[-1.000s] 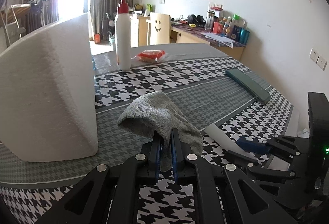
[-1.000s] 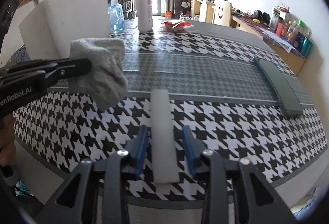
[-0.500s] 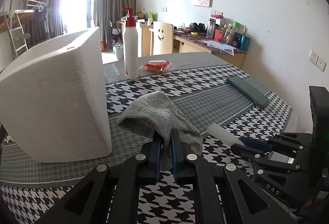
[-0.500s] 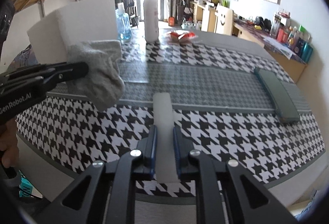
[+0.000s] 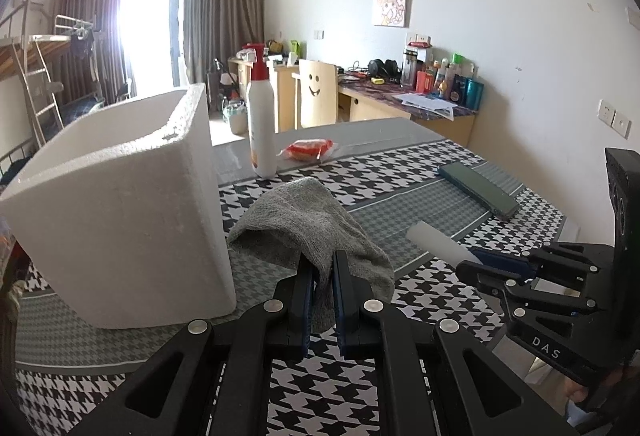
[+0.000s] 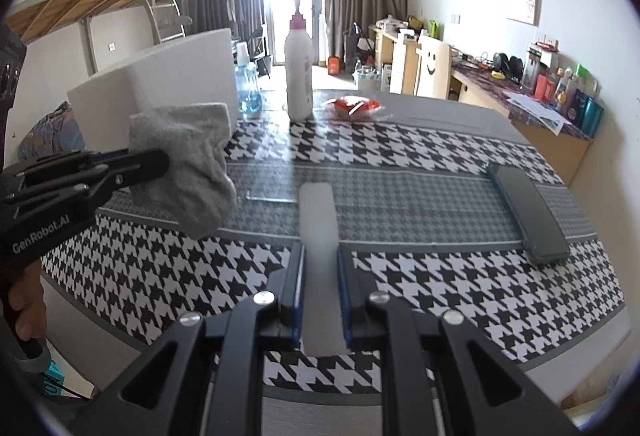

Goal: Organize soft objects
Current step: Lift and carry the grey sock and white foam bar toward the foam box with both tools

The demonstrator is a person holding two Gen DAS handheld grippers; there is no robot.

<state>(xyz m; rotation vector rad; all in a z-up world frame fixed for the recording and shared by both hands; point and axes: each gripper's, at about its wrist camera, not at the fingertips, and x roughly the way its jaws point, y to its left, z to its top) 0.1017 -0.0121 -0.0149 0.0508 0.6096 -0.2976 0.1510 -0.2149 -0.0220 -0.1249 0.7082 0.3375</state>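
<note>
On the table: houndstooth cloth (image 6: 440, 155) covered the top, black-and-white bands with a finer grey band between.
Left gripper (image 5: 323, 268): clenched on the grey sock (image 5: 304, 224); both blue-lined fingers (image 5: 306, 288) pinched one fold, the rest bunched forward and drooped off both sides.
Sock position: lifted off the table, held just beside the white foam box (image 5: 120, 220); seen from the right wrist the sock (image 6: 188, 159) hung in front of the box's near corner.
Right gripper (image 6: 320, 268): clamped on the white foam strip (image 6: 318, 220); pads pressed its two long sides, strip stuck out straight ahead past the fingertips.
Strip position: raised above the cloth, over the seam between the grey band and the near houndstooth band; from the left wrist its rounded end (image 5: 436, 240) poked out of the right gripper (image 5: 476, 262).
Foam box: open-topped, upright on the left part of the table, walls thick.
White pump bottle (image 5: 261, 123): upright behind the box, red top.
Blue bottle (image 6: 248, 83): beside the box's far corner, partly hidden.
Red packet (image 5: 310, 148): flat on the table, near the pump bottle.
Dark green case (image 6: 528, 211): flat at the right, well apart from both grippers.
Person's hand (image 6: 24, 300): gripped the left tool's handle at the frame edge.
</note>
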